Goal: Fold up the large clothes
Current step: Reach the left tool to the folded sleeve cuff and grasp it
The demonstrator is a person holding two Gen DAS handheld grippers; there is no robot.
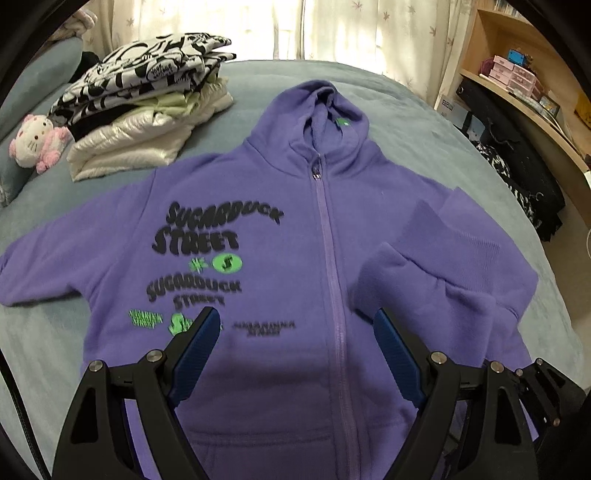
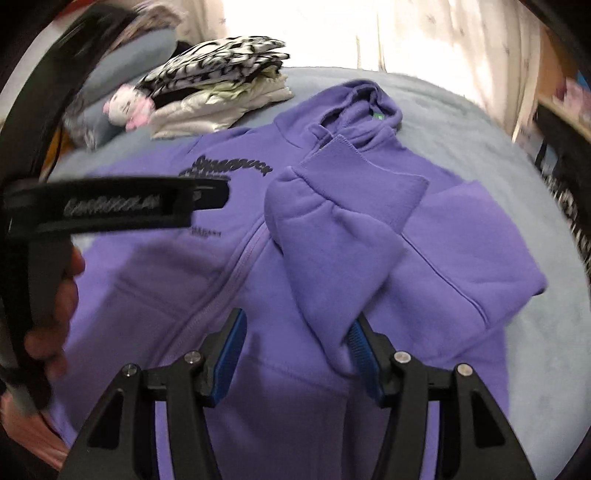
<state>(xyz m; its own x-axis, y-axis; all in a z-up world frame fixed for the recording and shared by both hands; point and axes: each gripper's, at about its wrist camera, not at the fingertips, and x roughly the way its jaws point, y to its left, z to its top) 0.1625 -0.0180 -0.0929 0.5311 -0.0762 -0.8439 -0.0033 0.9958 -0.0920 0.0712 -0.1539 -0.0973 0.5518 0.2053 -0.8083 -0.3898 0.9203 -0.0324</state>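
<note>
A bed with a grey-blue blanket (image 1: 424, 122) fills both views, with pale curtains (image 1: 258, 29) behind it and a wooden shelf (image 1: 517, 74) to the right. Nearest the left wrist camera, the left gripper (image 1: 295, 325) hangs with its jaws wide apart above the lower front of a purple hoodie (image 1: 280, 236), nothing between its blue pads. In the right wrist view the right gripper (image 2: 297, 332) stands about half open; a fold of the sleeve (image 2: 332, 251) lies against its right pad, but the pads do not press on it. The hoodie lies face up and zipped on the blanket, that sleeve folded across its chest, the other sleeve spread out flat. A hand (image 2: 55, 314) holds the left gripper's handle at the left edge. Farther back sit a stack of folded clothes (image 1: 147, 107) and a plush toy (image 1: 35, 142) beside it.
</note>
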